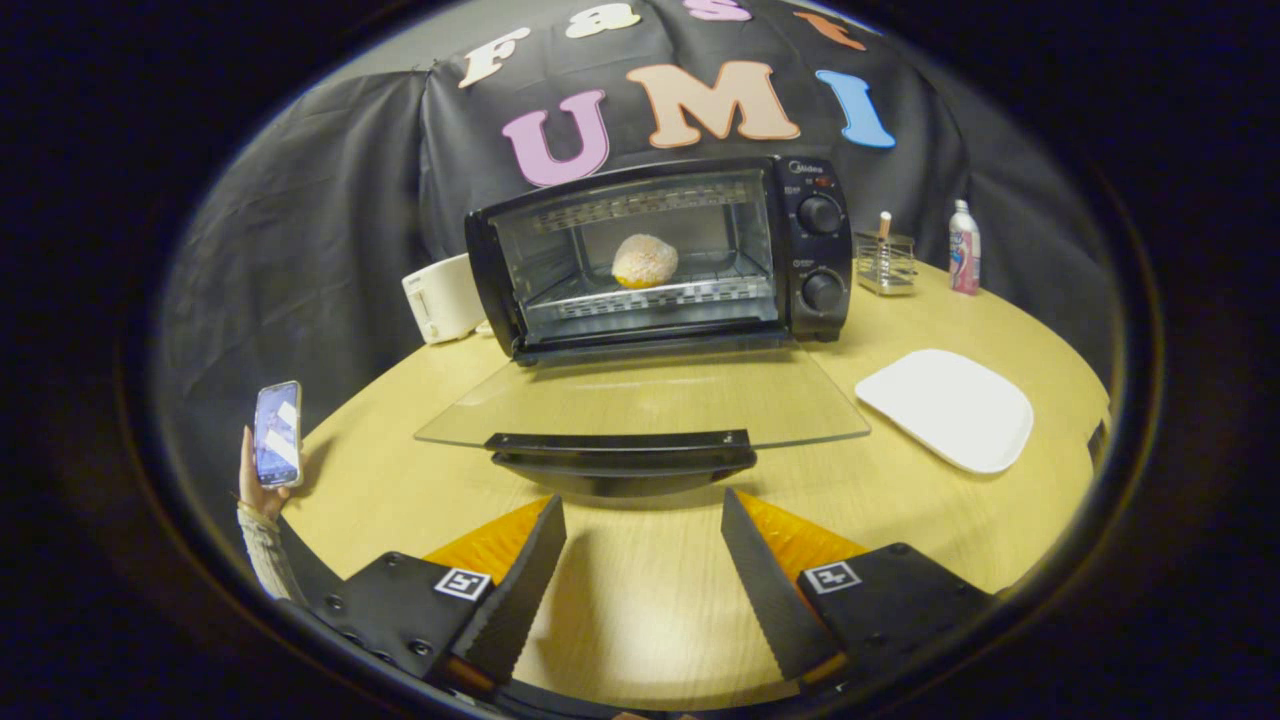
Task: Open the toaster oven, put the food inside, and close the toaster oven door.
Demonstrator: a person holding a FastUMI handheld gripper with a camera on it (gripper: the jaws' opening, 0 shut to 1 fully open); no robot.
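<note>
Through the gripper view I see my claw (643, 520) spread wide with nothing between its fingers, hovering over the bare wooden surface (640, 600). Just ahead of the fingertips sits the dark handle (622, 458) of the toaster oven door (640, 400), which is folded all the way down and lies flat, its glass pane reaching toward me. Beyond it stands the toaster oven (660, 255), open, with the food (644, 261), a round pale bun-like piece, resting on the rack inside. Two knobs (820, 250) sit on the oven's right panel. To the right of the door lies a white plate (948, 408). Further back are a small wire holder (886, 262) and a bottle (964, 247). A white appliance (442, 297) stands left of the oven. At the surface's left edge, a hand (252, 480) holds up a phone (277, 433).
</note>
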